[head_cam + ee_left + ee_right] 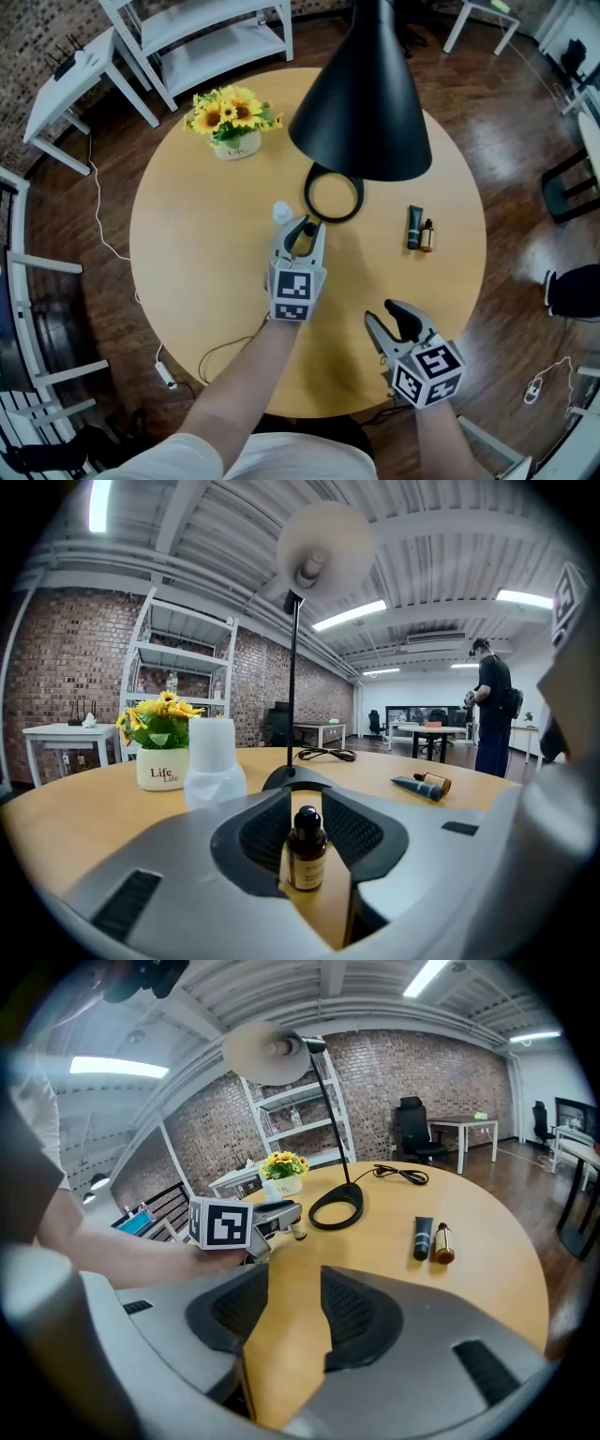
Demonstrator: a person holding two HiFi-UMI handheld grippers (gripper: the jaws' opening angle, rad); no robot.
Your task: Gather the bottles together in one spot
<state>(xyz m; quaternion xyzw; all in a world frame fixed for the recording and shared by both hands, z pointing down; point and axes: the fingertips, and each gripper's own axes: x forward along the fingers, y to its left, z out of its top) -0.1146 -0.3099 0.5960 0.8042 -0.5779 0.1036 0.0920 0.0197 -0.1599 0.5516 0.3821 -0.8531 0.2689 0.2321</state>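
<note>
Nearest the person, the right gripper [381, 315] hovers over bare bench [187, 244], well on the near side of the lamp base [307, 199]. Its jaws are spread, with only wood between them.

The left gripper [307, 228] is just near-left of the lamp base. A small amber dropper bottle [307, 850] stands upright on the bench between its jaws. The ribbed pads seem to sit a hair clear of the glass rather than clamping it, so I read the jaws as released, though the gap is narrow. A white plastic bottle [214, 766] stands touching or almost touching that base's left edge, so these two already make a cluster there.

The step in hand looks like setting the dropper bottle down at the gathering spot. To the right of the lamp base, well apart from it, a dark tube [414, 227] and a second amber bottle [427, 235] lie flat side by side, not yet gathered. The next move probably falls to the free right gripper: reach right of the base and take one of them across its width, low to the wood, since both are slim and lying down.

The dropper bottles are brown glass with black caps and pale labels, round and likely to roll. The white bottle is translucent and soft-shouldered under a straight cap. The base is a thin black ring, and the bench is smooth pale wood. Beyond the base to the left stands a white ceramic flower pot [236, 143] of sunflowers.
</note>
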